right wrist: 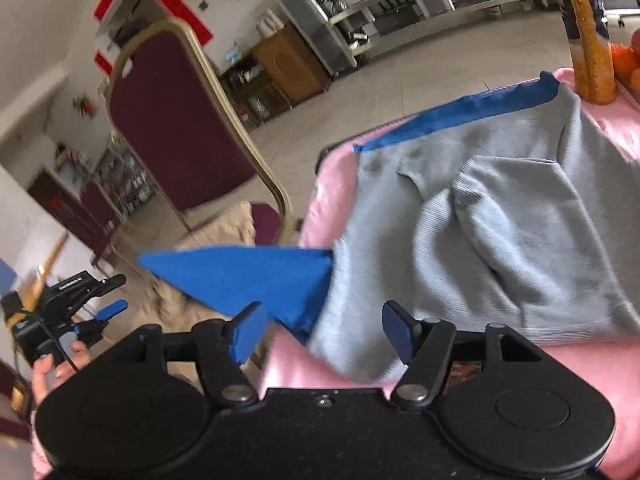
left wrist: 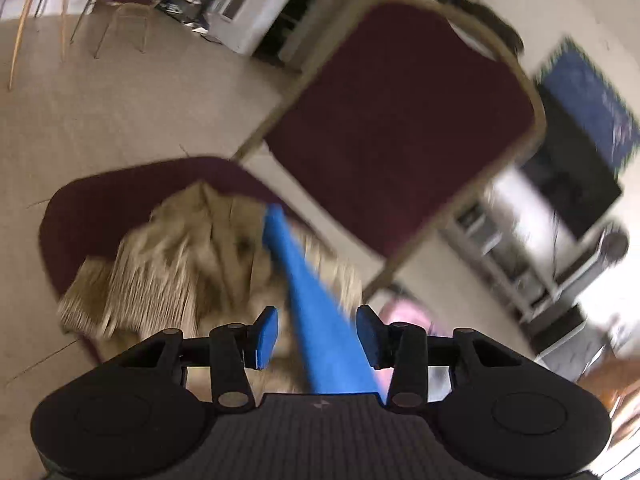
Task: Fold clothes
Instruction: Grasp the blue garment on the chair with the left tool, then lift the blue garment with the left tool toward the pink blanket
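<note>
A grey top with blue sleeves (right wrist: 500, 216) lies on a pink-covered table (right wrist: 592, 364). One blue sleeve (right wrist: 248, 276) sticks out past the table's left edge. My right gripper (right wrist: 324, 332) is open just above the garment's near left part. My left gripper (left wrist: 316, 336) is open, and the blue sleeve (left wrist: 316, 308) runs between its fingers without being pinched. It also shows in the right wrist view (right wrist: 100, 320), left of the table. A beige garment (left wrist: 192, 256) lies on a maroon chair seat (left wrist: 80, 216).
The maroon chair's back (left wrist: 400, 120) stands close to the table's left side, also in the right wrist view (right wrist: 176, 120). An orange-yellow object (right wrist: 592, 40) and oranges (right wrist: 628, 60) sit at the table's far right. More chairs (left wrist: 120, 0), shelves and cabinets line the room.
</note>
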The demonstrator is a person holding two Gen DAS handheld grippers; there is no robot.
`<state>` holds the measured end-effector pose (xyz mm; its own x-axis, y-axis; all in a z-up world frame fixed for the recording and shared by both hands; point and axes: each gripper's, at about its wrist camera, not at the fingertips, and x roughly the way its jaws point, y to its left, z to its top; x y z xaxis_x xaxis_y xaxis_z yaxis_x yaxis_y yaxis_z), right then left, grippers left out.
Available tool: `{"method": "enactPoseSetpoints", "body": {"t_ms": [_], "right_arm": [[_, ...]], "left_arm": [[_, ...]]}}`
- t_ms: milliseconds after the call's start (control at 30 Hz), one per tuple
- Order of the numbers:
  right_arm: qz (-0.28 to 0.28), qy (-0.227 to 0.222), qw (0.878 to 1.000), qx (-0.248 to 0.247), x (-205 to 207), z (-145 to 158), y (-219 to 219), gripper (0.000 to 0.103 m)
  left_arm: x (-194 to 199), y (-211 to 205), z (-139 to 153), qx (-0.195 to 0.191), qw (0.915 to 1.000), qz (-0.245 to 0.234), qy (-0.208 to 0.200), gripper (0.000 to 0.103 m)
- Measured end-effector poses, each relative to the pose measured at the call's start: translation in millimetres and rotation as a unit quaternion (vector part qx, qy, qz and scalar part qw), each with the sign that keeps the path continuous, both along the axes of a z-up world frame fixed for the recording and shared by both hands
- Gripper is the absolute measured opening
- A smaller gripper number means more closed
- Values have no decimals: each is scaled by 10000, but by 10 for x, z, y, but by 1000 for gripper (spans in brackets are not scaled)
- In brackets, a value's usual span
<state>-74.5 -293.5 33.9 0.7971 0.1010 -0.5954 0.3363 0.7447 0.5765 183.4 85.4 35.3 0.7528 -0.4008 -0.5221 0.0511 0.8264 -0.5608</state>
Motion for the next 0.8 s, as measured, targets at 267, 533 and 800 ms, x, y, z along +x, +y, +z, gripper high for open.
{"method": "enactPoseSetpoints", "body": {"t_ms": [267, 533, 800], "right_arm": [[-38, -175, 9998, 6, 127, -11, 103, 65], [13, -55, 10000, -7, 229, -89, 123, 67], [-87, -119, 9999, 74, 175, -118, 6, 67]], "left_arm": [[639, -149, -180, 452, 9988, 130, 144, 35], [862, -209, -313, 636, 9976, 120, 234, 14], [652, -388, -58, 1090, 9936, 6, -305, 2]]}}
